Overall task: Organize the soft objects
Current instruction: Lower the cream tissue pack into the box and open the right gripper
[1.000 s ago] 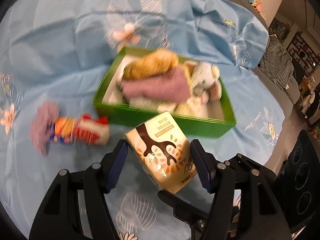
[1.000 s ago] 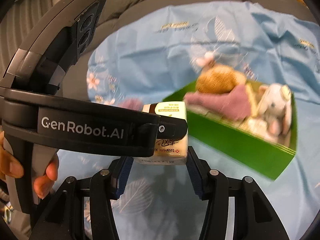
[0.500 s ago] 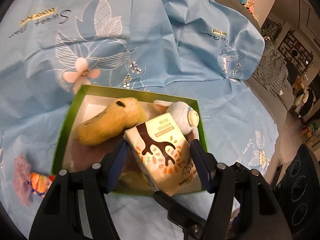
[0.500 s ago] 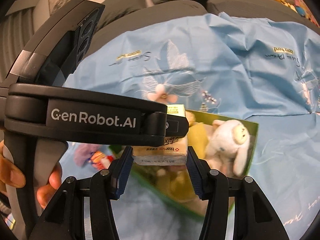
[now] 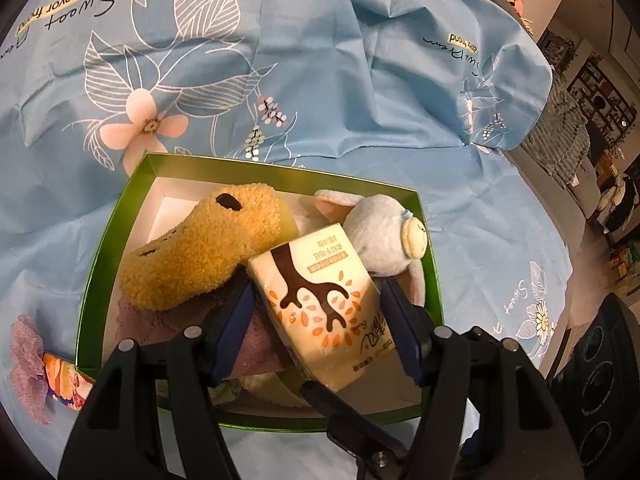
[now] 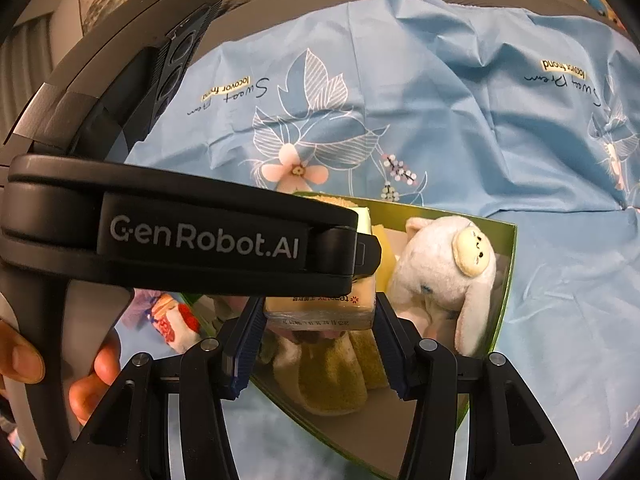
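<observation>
Both grippers hold one cream tissue pack with a brown tree print, above a green box. My left gripper is shut on its sides. My right gripper is shut on the pack's end from the other side. In the box lie a tan plush, a pale blue plush, also seen in the right wrist view, and a mauve cloth. The left gripper's body hides the box's left part in the right wrist view.
A light blue flowered cloth covers the surface. A purple frilly item with an orange and red wrapper lies left of the box, also in the right wrist view. Shelves and furniture stand at the far right.
Both grippers have carried the tissue pack forward from in front of the box to above its inside. The box and plush toys now fill the middle of both views.
</observation>
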Motion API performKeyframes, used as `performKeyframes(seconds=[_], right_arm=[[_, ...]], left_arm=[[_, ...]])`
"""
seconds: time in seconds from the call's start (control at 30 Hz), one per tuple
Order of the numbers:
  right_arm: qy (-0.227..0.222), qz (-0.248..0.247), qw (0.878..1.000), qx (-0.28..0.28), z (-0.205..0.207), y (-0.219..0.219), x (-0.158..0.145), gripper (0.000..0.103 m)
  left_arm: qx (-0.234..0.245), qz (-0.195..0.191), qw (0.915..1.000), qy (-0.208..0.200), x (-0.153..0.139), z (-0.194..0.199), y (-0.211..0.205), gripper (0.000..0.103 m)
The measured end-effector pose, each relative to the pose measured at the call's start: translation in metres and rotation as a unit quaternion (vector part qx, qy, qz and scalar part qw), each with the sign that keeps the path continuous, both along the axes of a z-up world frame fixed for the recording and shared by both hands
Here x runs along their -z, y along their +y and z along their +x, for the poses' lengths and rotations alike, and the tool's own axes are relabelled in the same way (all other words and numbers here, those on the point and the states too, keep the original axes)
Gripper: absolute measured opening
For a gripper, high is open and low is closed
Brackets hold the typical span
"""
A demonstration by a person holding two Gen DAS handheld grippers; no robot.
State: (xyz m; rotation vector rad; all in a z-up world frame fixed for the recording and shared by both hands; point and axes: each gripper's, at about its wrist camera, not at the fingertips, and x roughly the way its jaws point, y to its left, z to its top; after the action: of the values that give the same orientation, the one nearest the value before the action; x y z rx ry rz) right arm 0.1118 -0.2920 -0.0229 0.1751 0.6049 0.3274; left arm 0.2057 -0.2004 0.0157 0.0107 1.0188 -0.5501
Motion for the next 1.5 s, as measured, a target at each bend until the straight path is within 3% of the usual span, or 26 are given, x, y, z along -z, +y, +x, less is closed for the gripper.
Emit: performKeyframes(seconds=[1.07, 1.43, 1.5], right_arm=[[0.046, -0.008, 0.999, 0.0, 0.018, 0.006, 0.015, 0.055], [0.056, -0.01, 0.998, -0.001, 0.021, 0.009, 0.016, 0.055], [0.062, -0.01, 0.998, -0.001, 0.022, 0.009, 0.016, 0.055]], left_arm=[[-0.001, 0.023, 0.9996, 0.015, 0.02, 0.01, -0.007, 0.064], [-0.001, 0.035, 0.9992, 0.018, 0.024, 0.013, -0.008, 0.066], [-0.003, 0.036, 0.9991, 0.022, 0.027, 0.014, -0.007, 0.07]])
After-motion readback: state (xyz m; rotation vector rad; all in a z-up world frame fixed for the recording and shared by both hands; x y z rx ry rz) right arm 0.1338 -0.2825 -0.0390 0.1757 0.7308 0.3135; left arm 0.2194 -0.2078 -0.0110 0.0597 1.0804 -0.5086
